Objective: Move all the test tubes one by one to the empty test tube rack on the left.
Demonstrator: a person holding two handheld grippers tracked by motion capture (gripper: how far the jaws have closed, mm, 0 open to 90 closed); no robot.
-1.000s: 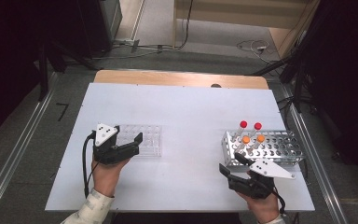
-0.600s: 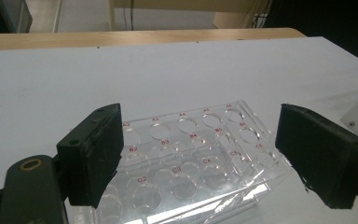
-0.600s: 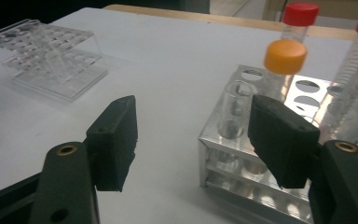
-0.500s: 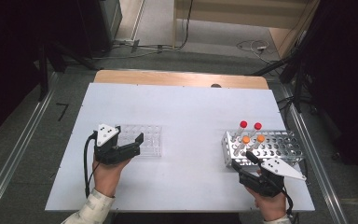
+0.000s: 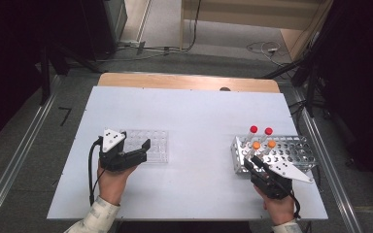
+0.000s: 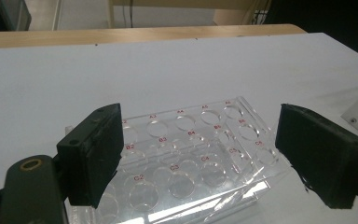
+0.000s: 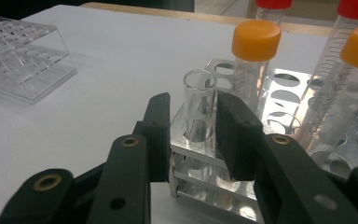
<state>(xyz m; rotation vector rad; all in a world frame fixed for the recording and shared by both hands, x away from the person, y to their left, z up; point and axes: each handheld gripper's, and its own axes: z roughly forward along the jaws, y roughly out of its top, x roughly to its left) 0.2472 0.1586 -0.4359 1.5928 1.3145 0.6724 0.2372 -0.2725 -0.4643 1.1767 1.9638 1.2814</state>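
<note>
A clear open-topped tube (image 7: 199,107) stands in the near corner hole of the metal rack (image 7: 284,93). My right gripper (image 7: 193,98) has its jaws on either side of this tube. They have just been closing; the right pad (image 7: 228,135) is against the glass and a slim gap remains at the left pad. From above, the right gripper (image 5: 250,160) sits at the near left corner of the metal rack (image 5: 291,148). My left gripper (image 5: 136,145) stands open over the left end of a clear acrylic rack (image 5: 150,143), whose labelled holes (image 6: 182,163) are empty.
Two orange-capped tubes (image 5: 263,144) and two red-capped tubes (image 5: 261,130) stand upright in the metal rack just beyond the right gripper. A wooden strip (image 5: 184,81) runs along the far edge of the white table (image 5: 194,121). Dark floor and cables lie beyond.
The right gripper has moved forward and a little down to the metal rack's near corner, and its jaws have narrowed around the clear tube. The left gripper has stayed in place.
</note>
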